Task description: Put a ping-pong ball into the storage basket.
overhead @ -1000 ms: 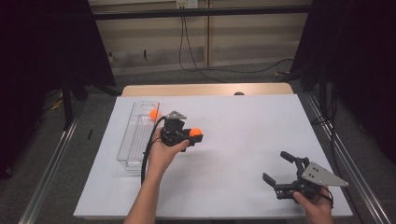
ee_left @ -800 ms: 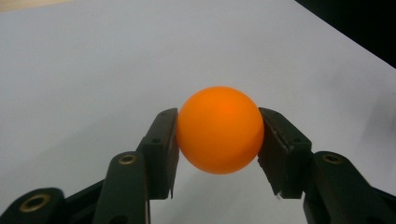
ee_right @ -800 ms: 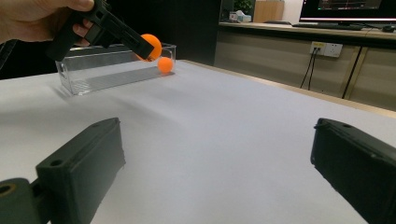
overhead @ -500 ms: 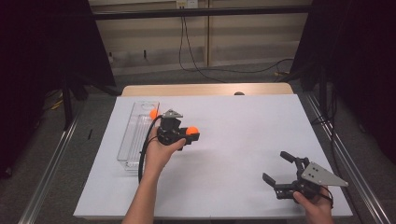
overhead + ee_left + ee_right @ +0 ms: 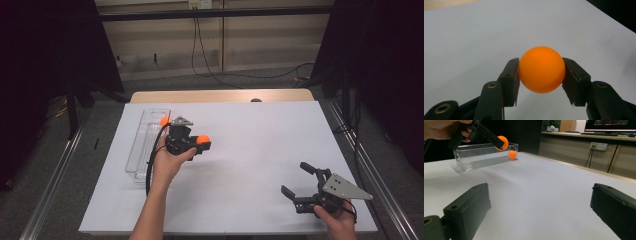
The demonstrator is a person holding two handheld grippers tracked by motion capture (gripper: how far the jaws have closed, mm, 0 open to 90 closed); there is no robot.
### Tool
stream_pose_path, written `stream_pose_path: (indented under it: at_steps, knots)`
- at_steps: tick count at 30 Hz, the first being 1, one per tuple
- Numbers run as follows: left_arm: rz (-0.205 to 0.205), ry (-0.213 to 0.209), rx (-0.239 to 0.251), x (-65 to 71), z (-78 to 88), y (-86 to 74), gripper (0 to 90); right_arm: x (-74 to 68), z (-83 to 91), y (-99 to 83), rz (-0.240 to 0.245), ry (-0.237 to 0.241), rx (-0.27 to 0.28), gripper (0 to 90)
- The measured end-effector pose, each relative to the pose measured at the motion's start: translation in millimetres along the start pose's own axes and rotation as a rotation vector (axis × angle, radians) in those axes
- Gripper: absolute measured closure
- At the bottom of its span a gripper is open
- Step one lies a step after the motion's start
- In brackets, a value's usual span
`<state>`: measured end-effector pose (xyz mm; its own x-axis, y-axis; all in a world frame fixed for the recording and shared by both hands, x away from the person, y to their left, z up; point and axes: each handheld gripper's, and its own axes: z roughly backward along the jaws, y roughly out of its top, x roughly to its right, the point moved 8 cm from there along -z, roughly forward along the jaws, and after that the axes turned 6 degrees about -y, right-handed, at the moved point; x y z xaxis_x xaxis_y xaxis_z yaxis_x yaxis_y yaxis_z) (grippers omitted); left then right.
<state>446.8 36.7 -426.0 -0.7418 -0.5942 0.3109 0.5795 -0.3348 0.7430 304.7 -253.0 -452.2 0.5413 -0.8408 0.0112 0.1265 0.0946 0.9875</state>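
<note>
An orange ball [image 5: 541,69] sits pinched between the two black jaws of my left gripper [image 5: 202,141], which is shut on it and held above the white table, just right of a clear plastic bin [image 5: 146,142]. The right gripper view catches the same ball [image 5: 503,142] in front of the bin [image 5: 477,157]. A second orange ball [image 5: 164,121] lies near the bin's far end [image 5: 512,154]. Low at the table's near right, my right gripper [image 5: 298,179] stands open with nothing between its jaws [image 5: 539,205].
The white table [image 5: 260,145] stretches wide between the two grippers. A wooden strip [image 5: 225,95] runs along its far edge. Metal rails [image 5: 55,175] flank both sides, and cables [image 5: 235,75] lie on the floor beyond.
My left gripper with the ball has shifted slightly toward the bin and away from me. The right gripper has stayed in place.
</note>
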Motion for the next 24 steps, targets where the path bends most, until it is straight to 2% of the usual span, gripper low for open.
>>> stream_pose_path:
  at_steps: [24]
  knots:
    - [0.016, 0.026, 0.023, -9.6, 15.4, 1.8, 50.8, 0.0, 0.4, 0.1, 0.000, 0.000, -0.001, 2.1]
